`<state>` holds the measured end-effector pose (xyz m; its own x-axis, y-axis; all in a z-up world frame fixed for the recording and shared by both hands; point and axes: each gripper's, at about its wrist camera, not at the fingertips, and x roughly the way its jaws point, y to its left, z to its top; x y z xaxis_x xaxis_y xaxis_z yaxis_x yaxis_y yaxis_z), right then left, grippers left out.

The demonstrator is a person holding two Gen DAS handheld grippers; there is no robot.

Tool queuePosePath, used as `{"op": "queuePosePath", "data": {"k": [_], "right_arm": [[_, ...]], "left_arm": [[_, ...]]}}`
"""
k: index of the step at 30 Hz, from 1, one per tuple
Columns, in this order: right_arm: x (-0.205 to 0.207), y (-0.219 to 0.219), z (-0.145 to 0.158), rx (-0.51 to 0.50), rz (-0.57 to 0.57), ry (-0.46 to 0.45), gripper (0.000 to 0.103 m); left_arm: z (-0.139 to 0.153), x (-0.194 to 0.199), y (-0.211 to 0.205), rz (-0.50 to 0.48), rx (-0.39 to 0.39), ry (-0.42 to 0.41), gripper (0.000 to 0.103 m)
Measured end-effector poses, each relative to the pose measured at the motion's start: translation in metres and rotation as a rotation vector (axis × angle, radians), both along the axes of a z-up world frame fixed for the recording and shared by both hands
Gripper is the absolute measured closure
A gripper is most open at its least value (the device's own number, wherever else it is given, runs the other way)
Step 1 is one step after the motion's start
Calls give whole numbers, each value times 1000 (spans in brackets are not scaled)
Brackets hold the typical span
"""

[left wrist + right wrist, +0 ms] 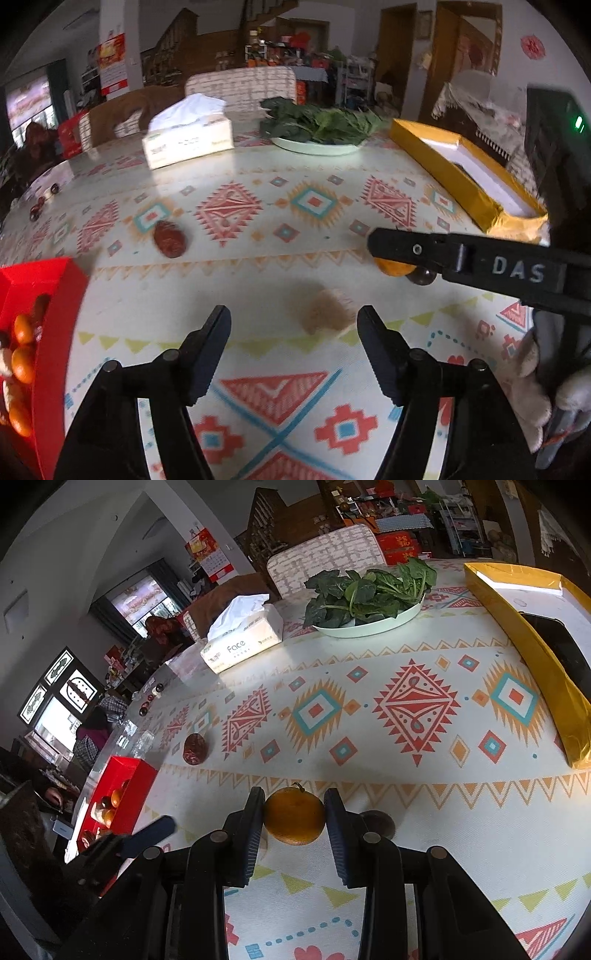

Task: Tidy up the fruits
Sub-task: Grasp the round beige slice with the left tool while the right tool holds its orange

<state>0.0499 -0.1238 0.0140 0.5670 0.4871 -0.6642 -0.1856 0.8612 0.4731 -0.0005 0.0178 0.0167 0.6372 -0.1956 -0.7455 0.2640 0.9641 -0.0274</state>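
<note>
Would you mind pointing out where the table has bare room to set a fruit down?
The widest bare stretch runs mid-table, between the tissue box and greens plate behind, the gold box at right, and the red date. It is crowded near the orange in the right hand-held gripper, and the red box.

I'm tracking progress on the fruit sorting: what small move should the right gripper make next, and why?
Probably lift slightly. The right gripper has its fingers against both sides of the orange, apparently gripped, low over the table. Rising first would clear the dark round fruit beside it before heading toward the red box.
</note>
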Motion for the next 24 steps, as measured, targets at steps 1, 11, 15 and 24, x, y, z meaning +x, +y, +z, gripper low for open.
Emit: {"op": "queuePosePath", "data": {"k": [1, 11, 15, 24], "right_arm": [[0, -1, 0, 3, -2, 0, 67], [0, -1, 2, 7, -1, -3, 67], [0, -1, 1, 8, 4, 0, 67], [-3, 7, -2, -7, 20, -15, 67]], "left_arm": [[-1, 2, -3, -5, 6, 2, 33], [-9, 8, -19, -39, 35, 26, 73], [0, 0, -6, -4, 5, 3, 74], [23, -32, 49, 105, -84, -40, 74]]}}
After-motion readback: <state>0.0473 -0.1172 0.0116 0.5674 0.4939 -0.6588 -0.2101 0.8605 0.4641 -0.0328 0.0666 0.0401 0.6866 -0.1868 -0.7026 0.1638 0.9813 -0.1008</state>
